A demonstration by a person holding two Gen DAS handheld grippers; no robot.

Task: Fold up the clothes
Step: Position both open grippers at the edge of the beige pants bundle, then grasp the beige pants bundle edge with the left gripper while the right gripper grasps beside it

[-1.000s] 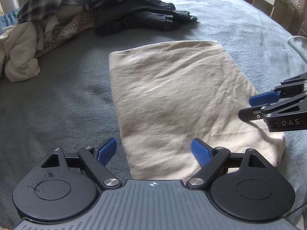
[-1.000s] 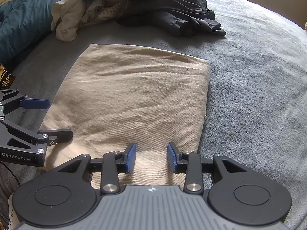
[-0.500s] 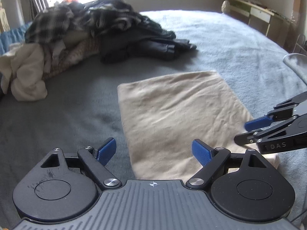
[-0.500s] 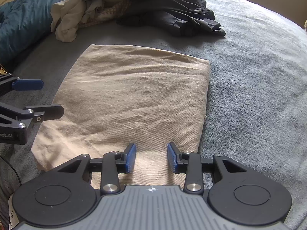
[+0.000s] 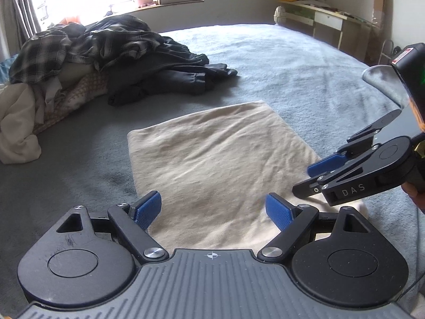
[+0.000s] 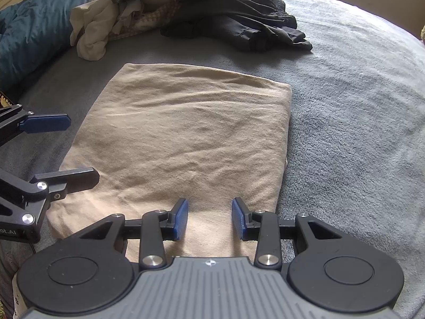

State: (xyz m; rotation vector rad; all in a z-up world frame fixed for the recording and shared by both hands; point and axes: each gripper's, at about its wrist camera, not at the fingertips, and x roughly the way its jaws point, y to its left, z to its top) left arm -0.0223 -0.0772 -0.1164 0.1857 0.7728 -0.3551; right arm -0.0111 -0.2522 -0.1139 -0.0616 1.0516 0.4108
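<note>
A beige garment (image 5: pixel 212 164) lies folded into a flat rectangle on the grey bed cover (image 5: pixel 305 74). My left gripper (image 5: pixel 212 210) hovers open over its near left corner, its blue pads spread wide with nothing between them. From the right, my right gripper (image 5: pixel 308 176) points in over the garment's near right corner. In the right wrist view the garment (image 6: pixel 191 138) fills the middle. There my right gripper (image 6: pixel 209 218) stands open above its near edge with a narrower gap and nothing held. My left gripper (image 6: pixel 66 151) enters from the left.
A heap of unfolded clothes (image 5: pixel 93 53), plaid, dark and cream, lies at the far left of the bed. A blue duvet (image 6: pixel 26 34) lies bunched at the left edge. A desk (image 5: pixel 332 21) stands against the far wall. A hand (image 5: pixel 414 194) holds the right gripper.
The left wrist view has tilted upward, so the window, wall and desk now show and the garment sits lower in the picture. The right gripper has kept still.
</note>
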